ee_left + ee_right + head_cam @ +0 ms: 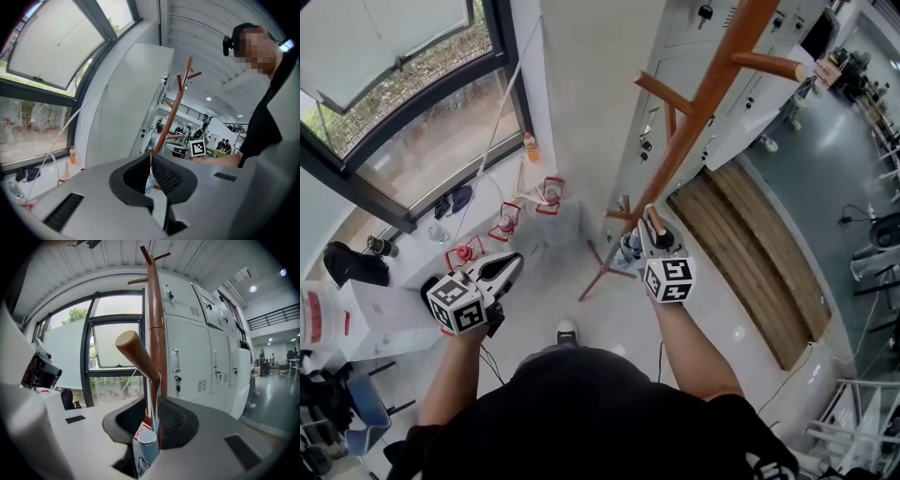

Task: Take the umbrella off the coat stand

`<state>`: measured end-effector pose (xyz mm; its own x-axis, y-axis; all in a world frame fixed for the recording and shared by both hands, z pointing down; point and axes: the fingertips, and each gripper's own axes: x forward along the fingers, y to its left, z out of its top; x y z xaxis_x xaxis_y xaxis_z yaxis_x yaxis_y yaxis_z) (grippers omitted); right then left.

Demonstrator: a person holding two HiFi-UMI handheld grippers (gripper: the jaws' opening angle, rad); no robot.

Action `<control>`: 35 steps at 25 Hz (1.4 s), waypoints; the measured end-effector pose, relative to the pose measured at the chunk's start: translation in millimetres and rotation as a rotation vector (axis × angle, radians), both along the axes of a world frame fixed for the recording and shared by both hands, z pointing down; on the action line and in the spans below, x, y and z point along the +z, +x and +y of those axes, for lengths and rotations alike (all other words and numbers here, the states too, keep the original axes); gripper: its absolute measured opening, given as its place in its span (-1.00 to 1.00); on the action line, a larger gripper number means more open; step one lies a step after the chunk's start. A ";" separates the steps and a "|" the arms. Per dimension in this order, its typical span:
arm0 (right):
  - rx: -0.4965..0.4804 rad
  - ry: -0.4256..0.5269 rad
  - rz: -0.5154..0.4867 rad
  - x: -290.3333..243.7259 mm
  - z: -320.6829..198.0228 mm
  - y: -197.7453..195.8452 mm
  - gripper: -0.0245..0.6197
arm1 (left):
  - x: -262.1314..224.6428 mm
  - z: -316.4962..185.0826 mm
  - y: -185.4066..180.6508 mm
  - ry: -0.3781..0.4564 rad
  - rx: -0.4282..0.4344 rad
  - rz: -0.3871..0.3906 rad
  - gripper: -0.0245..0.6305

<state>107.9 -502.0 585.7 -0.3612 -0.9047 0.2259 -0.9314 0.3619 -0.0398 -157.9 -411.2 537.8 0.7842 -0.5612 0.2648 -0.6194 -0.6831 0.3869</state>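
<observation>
Right gripper view: umbrella (146,442), folded, pale blue w/ silver end cap, hangs by its thin blue strap (156,394) off a low peg (135,352) of the coat stand (157,329). Right gripper (151,401) jaws narrow, pinching that strap just under the peg. Head view doesn't show the strap, only a pale bundle beside the stand's pole. Left gripper (151,153), well left of the stand, tips together, nothing held. Left gripper view catches the right one's square-marker cube (198,148).
</observation>
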 end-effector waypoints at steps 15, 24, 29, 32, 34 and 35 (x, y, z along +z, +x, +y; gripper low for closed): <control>0.027 0.006 0.068 1.7 -2.5 -2.5 -0.68 | 12.3 0.9 7.4 -0.027 0.025 0.000 -0.82; 0.053 -0.023 0.111 6.7 -7.0 -7.8 -0.87 | 18.5 4.8 -1.1 -0.037 0.022 0.001 -0.82; 0.051 -0.029 0.096 7.0 -6.2 -8.7 -0.88 | 20.8 7.0 -5.6 -0.041 0.022 0.002 -0.82; 0.047 -0.035 0.090 7.2 -5.4 -8.2 -0.88 | 21.9 8.5 -5.3 -0.043 0.027 0.002 -0.82; 0.046 -0.039 0.089 6.8 -4.7 -8.5 -0.88 | 21.7 9.7 -4.5 -0.043 0.031 0.003 -0.82; 0.046 -0.040 0.088 6.7 -4.6 -8.4 -0.88 | 21.7 10.3 -3.6 -0.043 0.033 0.004 -0.82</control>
<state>99.5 -506.6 592.3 -0.2967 -0.9094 0.2914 -0.9475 0.3185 0.0292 -161.5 -400.9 559.5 0.8033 -0.5230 0.2849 -0.5951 -0.6857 0.4192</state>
